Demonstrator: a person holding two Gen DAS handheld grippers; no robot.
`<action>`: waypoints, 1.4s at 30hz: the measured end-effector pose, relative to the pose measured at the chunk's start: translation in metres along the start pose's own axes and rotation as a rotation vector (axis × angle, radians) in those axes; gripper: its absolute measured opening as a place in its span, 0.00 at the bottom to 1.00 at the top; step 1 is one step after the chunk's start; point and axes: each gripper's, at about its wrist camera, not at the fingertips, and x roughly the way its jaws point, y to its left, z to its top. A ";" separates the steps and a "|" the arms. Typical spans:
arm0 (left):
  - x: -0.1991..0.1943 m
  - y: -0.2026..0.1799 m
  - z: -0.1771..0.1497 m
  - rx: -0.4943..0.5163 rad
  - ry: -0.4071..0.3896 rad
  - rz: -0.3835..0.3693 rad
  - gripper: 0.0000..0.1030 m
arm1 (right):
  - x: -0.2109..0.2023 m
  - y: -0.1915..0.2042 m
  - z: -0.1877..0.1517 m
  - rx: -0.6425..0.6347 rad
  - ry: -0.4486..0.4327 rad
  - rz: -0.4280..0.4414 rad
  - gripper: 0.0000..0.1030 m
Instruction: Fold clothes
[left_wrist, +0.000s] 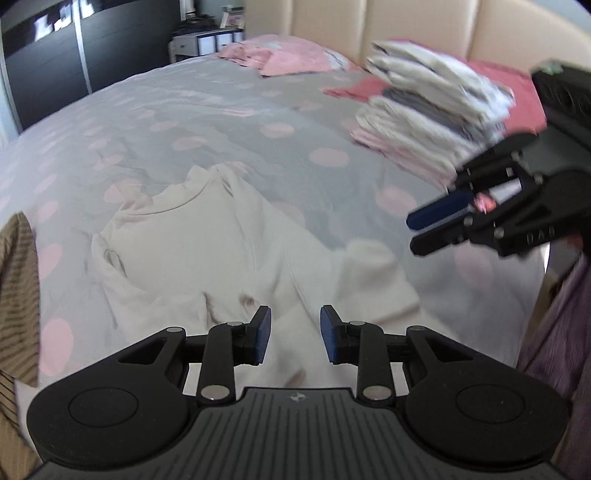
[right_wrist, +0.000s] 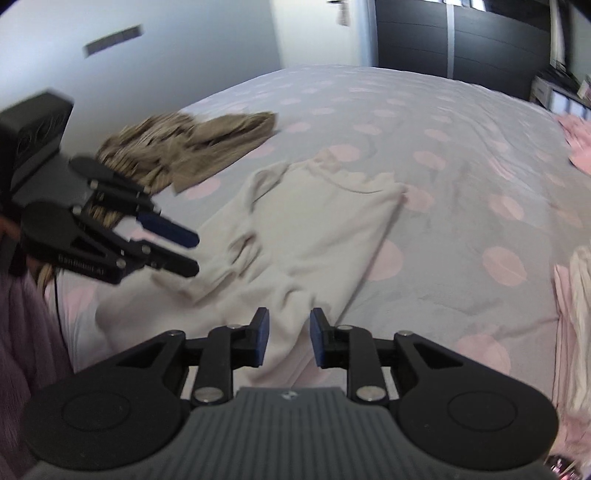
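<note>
Both grippers, left gripper and right gripper, gape empty, seemingly just above cream shirt

We see the shirt on the bed; left of the shirt lies the striped garment, right of it the folded stack.

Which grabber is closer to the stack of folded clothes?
Right. The right gripper hangs just beside the stack of folded white, grey and pink clothes. The left gripper is farther back, over the cream long-sleeved top.
</note>
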 end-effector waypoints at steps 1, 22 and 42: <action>0.004 0.004 0.003 -0.026 -0.010 -0.008 0.27 | 0.003 -0.004 0.003 0.034 -0.002 -0.006 0.26; 0.068 0.022 0.010 -0.211 0.099 -0.153 0.02 | 0.050 -0.026 0.006 0.195 0.070 -0.046 0.04; 0.005 0.035 -0.013 -0.149 0.095 0.047 0.12 | 0.034 0.016 0.001 -0.035 -0.015 -0.042 0.13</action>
